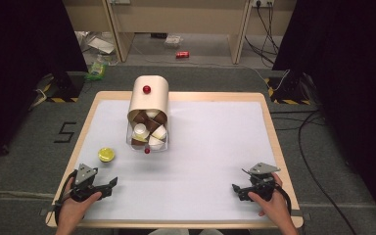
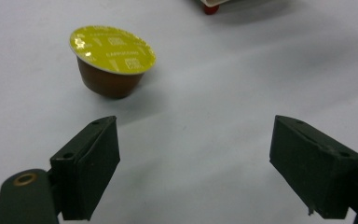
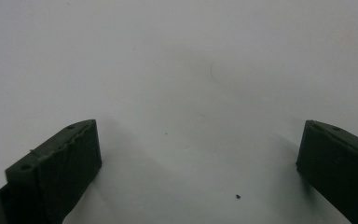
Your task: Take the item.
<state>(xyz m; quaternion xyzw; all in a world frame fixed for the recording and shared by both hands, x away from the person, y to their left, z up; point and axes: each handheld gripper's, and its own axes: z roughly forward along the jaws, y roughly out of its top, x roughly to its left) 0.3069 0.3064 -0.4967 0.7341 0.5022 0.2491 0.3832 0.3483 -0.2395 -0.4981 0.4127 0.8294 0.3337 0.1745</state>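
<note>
A reach for the yellow-lidded coffee capsule appears to be the step in hand: the left gripper is held low over the tabletop with its fingers spread wide and nothing between them, and the capsule stands upright on the white surface just ahead of them, off towards the left finger in the left gripper view. In the high view the capsule is seen near the left edge, between the left gripper and the capsule holder, a beige box with a clear front drawer filled with brown and white capsules. The next move is judged to call for a short advance and a shift sideways, so that the capsule is brought between the fingers before they are closed on its brown body. The right gripper is held at the near right corner, its fingers likewise wide apart and empty over bare white sheet. The tabletop is edged in pale wood and covered in white; grey carpet, cables, black curtains and a red can lie beyond.
</note>
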